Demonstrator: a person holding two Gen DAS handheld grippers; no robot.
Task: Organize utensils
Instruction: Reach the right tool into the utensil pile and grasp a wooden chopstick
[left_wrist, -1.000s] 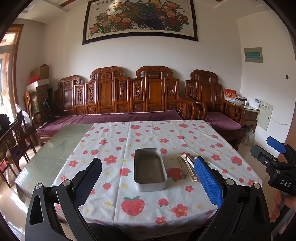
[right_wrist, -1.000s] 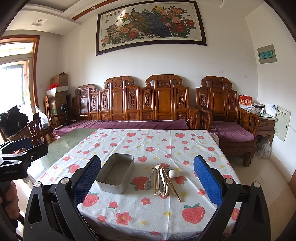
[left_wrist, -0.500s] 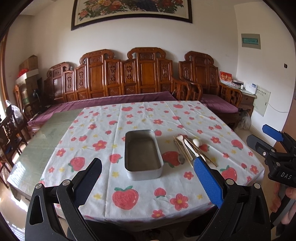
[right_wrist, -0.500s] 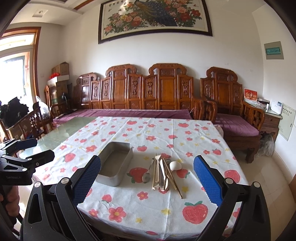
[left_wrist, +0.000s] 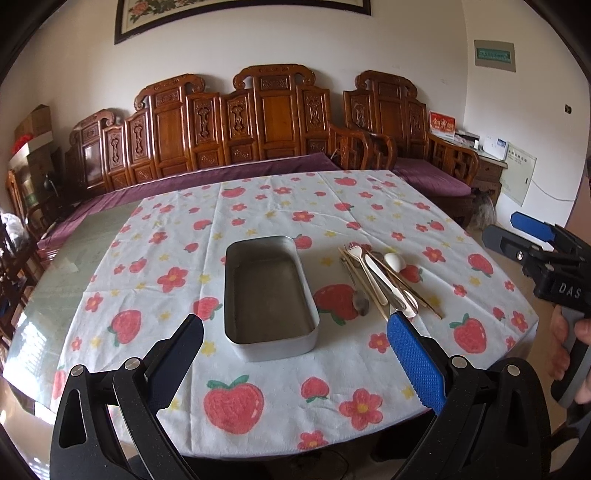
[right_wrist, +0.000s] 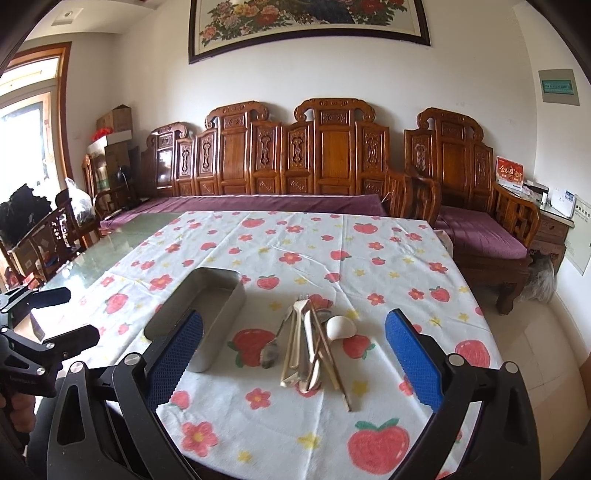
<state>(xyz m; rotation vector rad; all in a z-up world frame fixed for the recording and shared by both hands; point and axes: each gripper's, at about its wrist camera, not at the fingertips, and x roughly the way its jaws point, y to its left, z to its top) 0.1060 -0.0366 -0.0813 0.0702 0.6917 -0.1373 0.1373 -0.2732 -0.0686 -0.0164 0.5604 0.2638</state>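
Utensils (right_wrist: 314, 343) are heaped just right of the metal tray (left_wrist: 267, 291).
Left gripper (left_wrist: 295, 354) and right gripper (right_wrist: 293, 354) are held wide apart, nothing gripped.

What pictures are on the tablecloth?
Red strawberries and flowers, small yellow stars, on the white tablecloth; clearest in the left wrist view.

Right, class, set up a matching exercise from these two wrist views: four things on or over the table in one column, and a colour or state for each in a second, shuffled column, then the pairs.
Things
1. metal tray
2. white spoon
3. tablecloth
4. right gripper

States
A. open, holding nothing
B. empty inside
C. printed with strawberries and flowers
D. lying in the pile of utensils beside the tray

Pairs: 1-B, 2-D, 3-C, 4-A
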